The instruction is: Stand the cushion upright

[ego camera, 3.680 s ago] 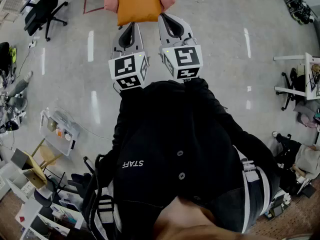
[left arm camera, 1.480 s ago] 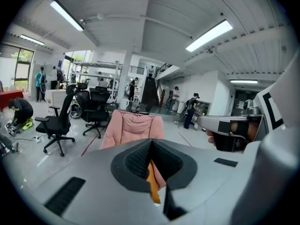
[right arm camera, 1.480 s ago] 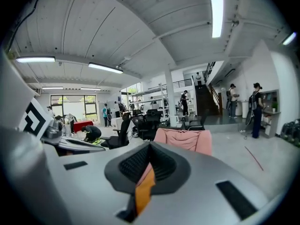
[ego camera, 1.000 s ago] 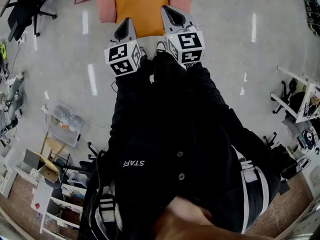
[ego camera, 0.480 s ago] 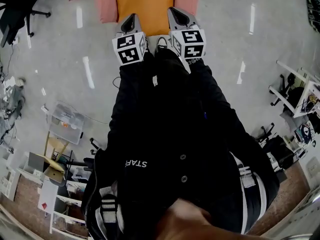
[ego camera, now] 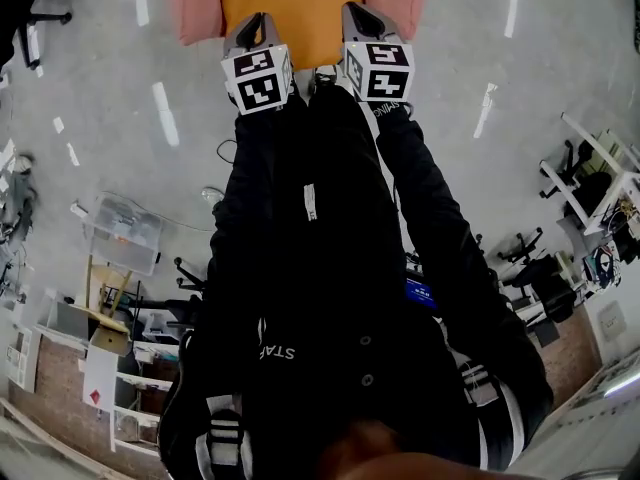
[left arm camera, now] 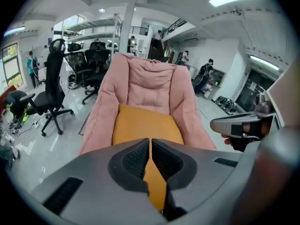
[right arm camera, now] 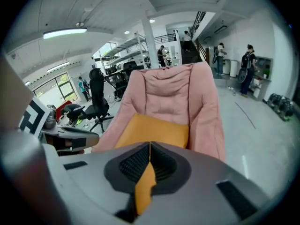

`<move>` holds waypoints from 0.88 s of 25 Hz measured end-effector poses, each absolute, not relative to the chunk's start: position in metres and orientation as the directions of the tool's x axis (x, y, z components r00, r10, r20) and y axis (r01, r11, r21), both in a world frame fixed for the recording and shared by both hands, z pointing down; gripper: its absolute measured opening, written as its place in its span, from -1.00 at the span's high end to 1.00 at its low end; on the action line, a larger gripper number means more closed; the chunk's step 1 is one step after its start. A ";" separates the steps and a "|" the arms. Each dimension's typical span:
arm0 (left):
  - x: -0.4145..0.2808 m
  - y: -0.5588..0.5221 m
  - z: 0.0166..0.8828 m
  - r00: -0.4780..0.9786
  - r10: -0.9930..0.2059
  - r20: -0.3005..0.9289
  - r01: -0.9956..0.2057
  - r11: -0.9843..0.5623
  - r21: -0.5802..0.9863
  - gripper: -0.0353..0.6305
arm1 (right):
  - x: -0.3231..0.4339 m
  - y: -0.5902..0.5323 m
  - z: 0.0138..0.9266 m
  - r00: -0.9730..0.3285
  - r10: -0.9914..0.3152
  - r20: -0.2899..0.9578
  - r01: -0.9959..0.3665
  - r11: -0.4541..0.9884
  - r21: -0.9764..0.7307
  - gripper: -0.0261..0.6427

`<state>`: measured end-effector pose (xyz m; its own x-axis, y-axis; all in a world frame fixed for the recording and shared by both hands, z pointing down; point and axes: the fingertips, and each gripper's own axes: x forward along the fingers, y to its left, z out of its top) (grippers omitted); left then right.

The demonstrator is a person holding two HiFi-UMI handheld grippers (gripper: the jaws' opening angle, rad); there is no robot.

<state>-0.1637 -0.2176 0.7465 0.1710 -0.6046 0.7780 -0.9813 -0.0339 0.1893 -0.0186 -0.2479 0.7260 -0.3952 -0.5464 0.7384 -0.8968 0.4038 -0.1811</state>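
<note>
An orange cushion (ego camera: 290,8) lies flat on the seat of a pink lounge chair (ego camera: 195,8), which stands on the floor at the top of the head view. In the left gripper view the cushion (left arm camera: 145,125) sits below the chair's padded back (left arm camera: 150,83). My left gripper (ego camera: 252,23) hangs over the cushion's near left edge, shut, with nothing between its pads (left arm camera: 150,142). The right gripper (ego camera: 357,13) hovers at the near right edge, likewise shut and empty (right arm camera: 150,145). Orange cushion (right arm camera: 154,128) shows through the gap behind each pair of pads.
Black office chairs (left arm camera: 51,93) stand left of the pink chair. A clear plastic box (ego camera: 125,233) and shelving lie on the floor to my left, a white rack (ego camera: 600,168) to my right. Several people stand far behind the chair.
Both grippers have dropped and moved forward side by side, from in front of the chair to over the cushion's near edge. Jaws stayed shut throughout.
</note>
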 end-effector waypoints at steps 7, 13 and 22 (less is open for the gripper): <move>-0.183 -0.264 0.872 0.127 -0.589 0.798 -0.989 -0.017 0.144 0.63 | -0.005 -0.285 0.868 -0.361 -0.506 0.783 -0.914 0.359 -0.189 0.89; -0.189 -0.290 0.911 0.083 -0.573 0.815 -0.997 -0.039 0.074 0.22 | 0.010 -0.303 0.921 -0.338 -0.487 0.806 -0.926 0.326 -0.191 0.59; -0.214 -0.300 0.962 0.096 -0.514 0.852 -0.995 -0.055 0.079 0.03 | -0.009 -0.312 0.985 -0.368 -0.399 0.840 -0.922 0.273 -0.275 0.16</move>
